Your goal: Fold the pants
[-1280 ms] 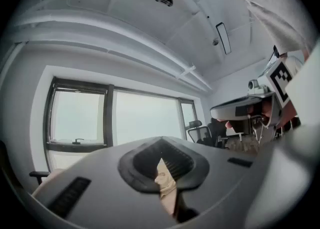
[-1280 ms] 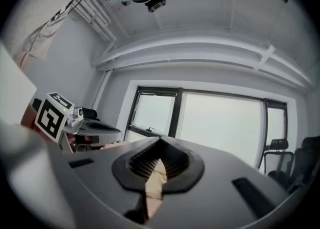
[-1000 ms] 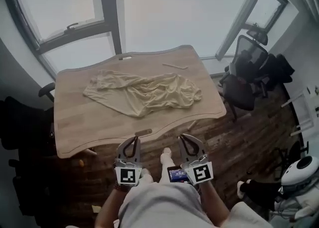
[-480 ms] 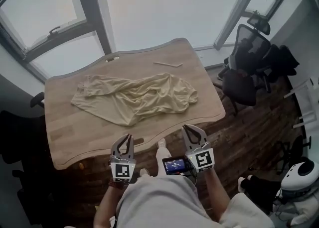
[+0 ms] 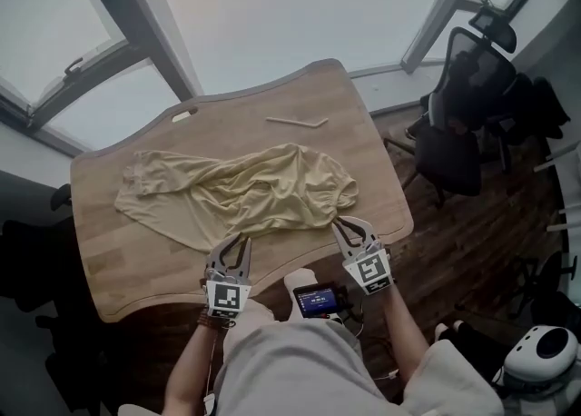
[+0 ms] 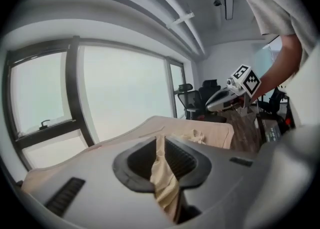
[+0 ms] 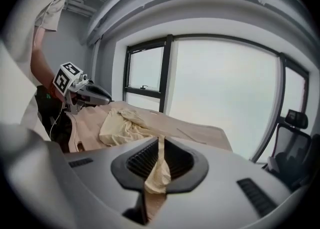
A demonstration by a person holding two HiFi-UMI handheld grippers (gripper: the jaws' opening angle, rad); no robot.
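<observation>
Cream pants [image 5: 236, 192] lie crumpled across the wooden table [image 5: 363, 123]; they also appear in the right gripper view [image 7: 122, 125]. My left gripper [image 5: 239, 243] reaches over the table's near edge, its tips at the pants' near hem. My right gripper [image 5: 341, 223] is by the pants' near right corner. Both pairs of jaws have just been opening and stand a narrow slit apart. Cream cloth shows through the slit of the left gripper [image 6: 161, 143] and of the right gripper [image 7: 161, 143]. Whether either gripper touches the cloth is unclear.
A thin pale stick [image 5: 297, 121] lies on the table's far side. Dark office chairs [image 5: 463, 123] stand to the right on the wooden floor. A small lit screen [image 5: 318, 300] sits at the person's waist. Large windows run behind the table.
Both grippers have moved forward and down from in front of the table to the pants' near edge. The head view has closed in on the table.
</observation>
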